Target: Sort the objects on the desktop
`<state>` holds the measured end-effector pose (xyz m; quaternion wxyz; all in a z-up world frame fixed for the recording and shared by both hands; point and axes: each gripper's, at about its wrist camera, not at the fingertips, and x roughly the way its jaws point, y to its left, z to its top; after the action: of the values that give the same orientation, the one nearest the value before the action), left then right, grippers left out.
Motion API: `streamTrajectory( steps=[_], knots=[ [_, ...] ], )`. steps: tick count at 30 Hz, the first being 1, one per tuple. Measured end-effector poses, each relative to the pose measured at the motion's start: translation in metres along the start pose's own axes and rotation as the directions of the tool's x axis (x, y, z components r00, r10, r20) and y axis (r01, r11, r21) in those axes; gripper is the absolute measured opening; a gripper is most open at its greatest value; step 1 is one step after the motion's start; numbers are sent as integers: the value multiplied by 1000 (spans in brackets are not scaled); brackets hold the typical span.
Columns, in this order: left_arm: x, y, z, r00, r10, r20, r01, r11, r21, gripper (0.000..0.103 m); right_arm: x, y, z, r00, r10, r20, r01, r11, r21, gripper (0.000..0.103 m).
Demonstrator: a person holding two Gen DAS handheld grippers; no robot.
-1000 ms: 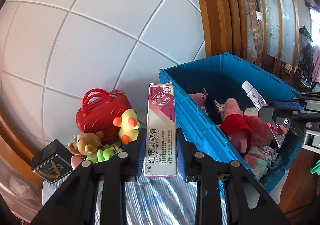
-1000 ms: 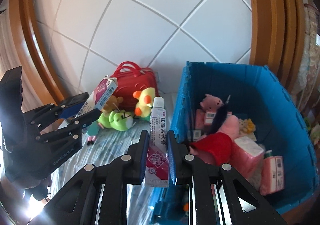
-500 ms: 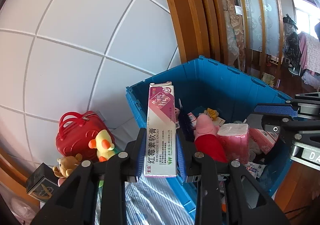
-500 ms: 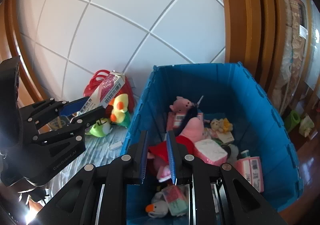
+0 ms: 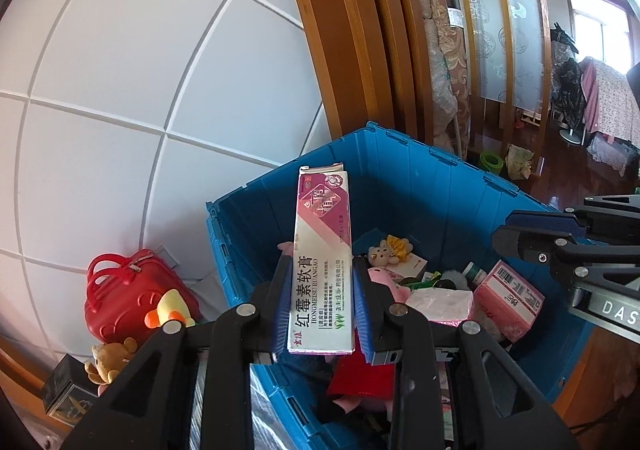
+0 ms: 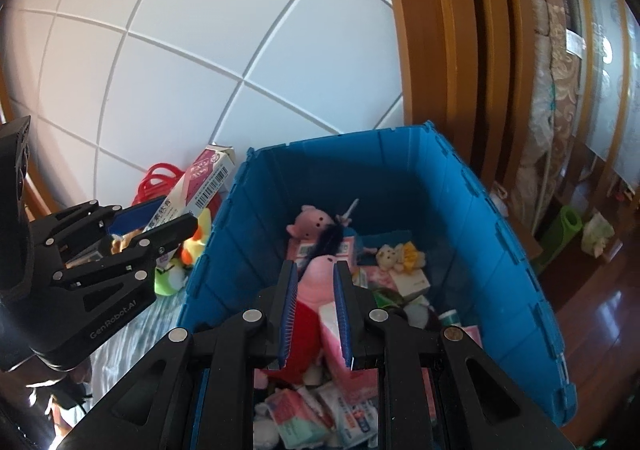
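My left gripper (image 5: 320, 270) is shut on a pink and white ointment box (image 5: 322, 250), which stands upright between the blue pads over the near left corner of the blue crate (image 5: 400, 170). In the right wrist view the same box (image 6: 200, 186) sticks out of the left gripper (image 6: 160, 218) beside the crate's left wall (image 6: 224, 234). My right gripper (image 6: 316, 270) hovers above the crate's contents. Its pads stand a narrow gap apart with nothing between them. Pink pig plush toys (image 6: 316, 274), tissue packs and small cartons fill the crate.
Left of the crate on the cloth sit a red mini suitcase (image 5: 120, 302), a yellow duck (image 5: 170, 310), a small bear (image 5: 108, 358), a black box (image 5: 64, 390) and a green plush (image 6: 170, 278). A white tiled wall and a wooden frame stand behind.
Both grippers have swung right, from the table edge to over the crate. The white tube that the right gripper held one second ago is gone from its fingers.
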<state>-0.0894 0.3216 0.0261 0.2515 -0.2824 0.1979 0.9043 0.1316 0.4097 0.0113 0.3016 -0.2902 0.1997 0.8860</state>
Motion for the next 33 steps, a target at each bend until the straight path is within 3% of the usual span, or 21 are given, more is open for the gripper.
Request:
streamTrajectory(
  steps=[9, 20, 21, 22, 23, 24, 25, 33],
  knots=[
    [23, -12, 12, 999, -27, -17, 27, 1000, 12, 28, 18, -36, 2, 999, -35, -29, 36, 998, 53, 19],
    [37, -13, 26, 999, -42, -21, 42, 999, -4, 28, 28, -53, 11, 999, -27, -34, 29, 996, 87, 19],
    [39, -11, 28, 999, -38, -28, 38, 999, -15, 35, 28, -54, 12, 999, -27, -30, 29, 996, 88, 21],
    [40, -9, 29, 999, -30, -32, 29, 999, -25, 46, 27, -55, 12, 999, -25, -28, 27, 996, 91, 34],
    [40, -7, 30, 999, -23, -27, 22, 999, -39, 78, 27, -56, 13, 999, -29, -25, 31, 995, 97, 49],
    [38, -3, 30, 1000, -14, -12, 13, 998, -55, 100, 27, -58, 13, 999, -36, -20, 38, 994, 104, 90],
    [37, -1, 29, 1000, -8, 0, 8, 998, -64, 102, 27, -60, 12, 999, -45, -14, 46, 993, 111, 100],
    [34, 18, 17, 1000, 17, -3, -17, 995, -103, 102, 23, -59, 12, 997, -70, -10, 71, 991, 113, 101]
  ],
)
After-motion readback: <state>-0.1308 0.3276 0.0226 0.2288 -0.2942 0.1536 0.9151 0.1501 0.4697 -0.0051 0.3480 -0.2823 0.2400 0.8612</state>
